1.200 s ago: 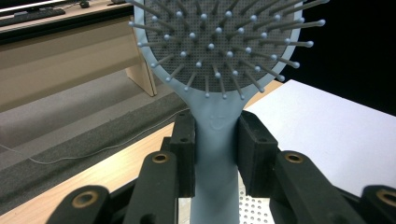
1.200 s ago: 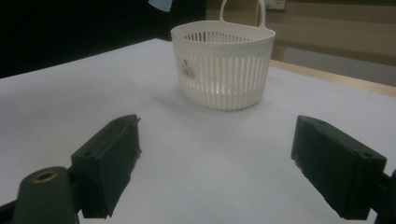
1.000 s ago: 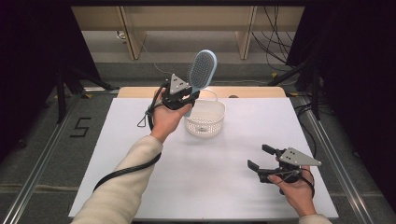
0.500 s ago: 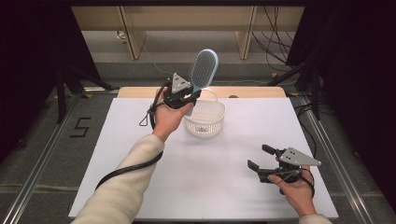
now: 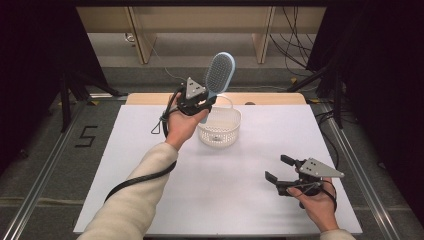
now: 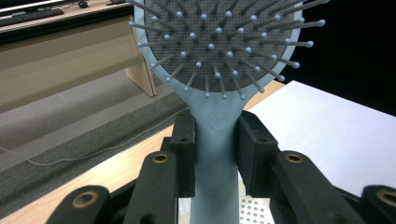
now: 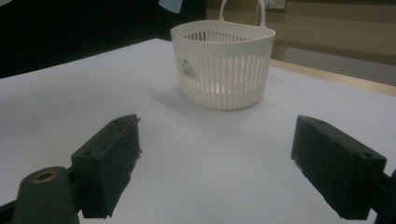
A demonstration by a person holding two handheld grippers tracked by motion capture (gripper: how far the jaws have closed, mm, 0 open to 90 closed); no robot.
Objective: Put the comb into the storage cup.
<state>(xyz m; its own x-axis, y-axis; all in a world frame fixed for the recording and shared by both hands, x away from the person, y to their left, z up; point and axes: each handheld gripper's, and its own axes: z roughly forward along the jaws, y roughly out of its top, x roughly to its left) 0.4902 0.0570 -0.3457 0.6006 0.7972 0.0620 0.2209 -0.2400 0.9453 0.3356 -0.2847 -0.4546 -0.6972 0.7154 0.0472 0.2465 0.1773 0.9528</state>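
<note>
Nothing has been moved since the earlier frames: the hairbrush is held up and the other gripper is kept low.

At the left, the blue hairbrush (image 5: 219,74) is gripped by its handle in the jaws of the left gripper (image 5: 204,101), with its bristle head lifted above the far rim of the white basket (image 5: 220,128). The basket is stood on the white counter (image 5: 150,165). At the right, well apart from the basket, the right gripper (image 5: 278,168) is held just over the counter, its jaws spread wide with nothing between them.
</note>
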